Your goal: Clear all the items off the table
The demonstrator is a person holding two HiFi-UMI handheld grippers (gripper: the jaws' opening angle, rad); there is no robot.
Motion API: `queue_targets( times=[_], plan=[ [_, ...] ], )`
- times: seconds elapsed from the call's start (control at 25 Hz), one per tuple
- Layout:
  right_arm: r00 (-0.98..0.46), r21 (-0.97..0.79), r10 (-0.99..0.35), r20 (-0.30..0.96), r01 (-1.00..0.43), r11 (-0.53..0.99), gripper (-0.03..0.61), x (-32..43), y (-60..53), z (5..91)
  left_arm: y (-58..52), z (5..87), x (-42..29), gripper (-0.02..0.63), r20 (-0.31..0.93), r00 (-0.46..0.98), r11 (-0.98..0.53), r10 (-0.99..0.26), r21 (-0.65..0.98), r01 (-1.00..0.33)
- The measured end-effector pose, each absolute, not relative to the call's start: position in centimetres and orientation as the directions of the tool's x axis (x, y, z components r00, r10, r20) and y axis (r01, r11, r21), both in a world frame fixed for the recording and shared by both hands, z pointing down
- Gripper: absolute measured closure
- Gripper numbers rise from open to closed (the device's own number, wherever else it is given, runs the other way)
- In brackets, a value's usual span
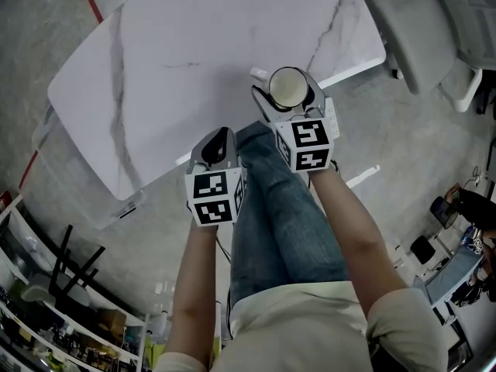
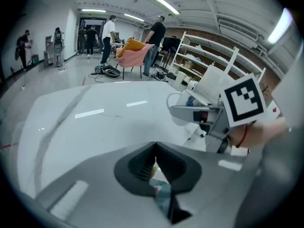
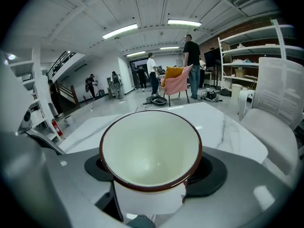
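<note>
My right gripper (image 1: 288, 91) is shut on a cream cup (image 1: 287, 87) with a dark red rim, held upright over the near edge of the white marble table (image 1: 178, 76). In the right gripper view the cup (image 3: 151, 158) fills the space between the two dark pads and is empty inside. My left gripper (image 1: 217, 144) hangs just off the table's near edge, to the left of the right one, with its jaws shut and nothing in them. In the left gripper view the pads (image 2: 142, 165) meet, and the right gripper with the cup (image 2: 183, 109) shows at the right.
A white chair (image 1: 434, 37) stands off the table's right corner. A clear plastic bin (image 1: 77, 184) sits below the table's left edge. My jeans-clad legs (image 1: 283, 208) are under both grippers. People, a pink chair (image 2: 135, 56) and shelves (image 2: 209, 56) are far behind the table.
</note>
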State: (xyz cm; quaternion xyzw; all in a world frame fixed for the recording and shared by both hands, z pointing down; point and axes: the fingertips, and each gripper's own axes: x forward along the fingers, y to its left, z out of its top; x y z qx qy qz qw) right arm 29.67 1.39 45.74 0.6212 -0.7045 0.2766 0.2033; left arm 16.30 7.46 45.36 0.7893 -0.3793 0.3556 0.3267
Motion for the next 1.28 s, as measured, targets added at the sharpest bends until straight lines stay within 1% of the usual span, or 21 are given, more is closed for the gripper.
queue_targets(
  times=[0.36,0.56,1.0,1.28],
  plan=[
    [-0.183,-0.167,-0.765,0.618,-0.981,0.099,0.176,28.3,5.0,41.8,9.5,42.3,16.5,0.604,0.787,0.469,-0.513,-0.401,0.231,-0.827],
    [-0.184,-0.148,-0.773,0.608,-0.982,0.118,0.176,29.3,5.2,41.0,10.2,42.8,17.7,0.604,0.793,0.481,-0.519,-0.373,0.252,-0.817],
    [-0.126,-0.133,-0.787,0.604,-0.990,0.057,0.176,36.8,2.6,41.5,7.2,43.7,24.4,0.604,0.794,0.500,-0.578,-0.344,0.241,-0.780],
    [-0.116,-0.122,-0.778,0.618,-0.991,0.051,0.176,43.0,1.3,41.8,4.1,44.4,30.6,0.604,0.785,0.514,-0.539,-0.346,0.282,-0.794]
  ],
)
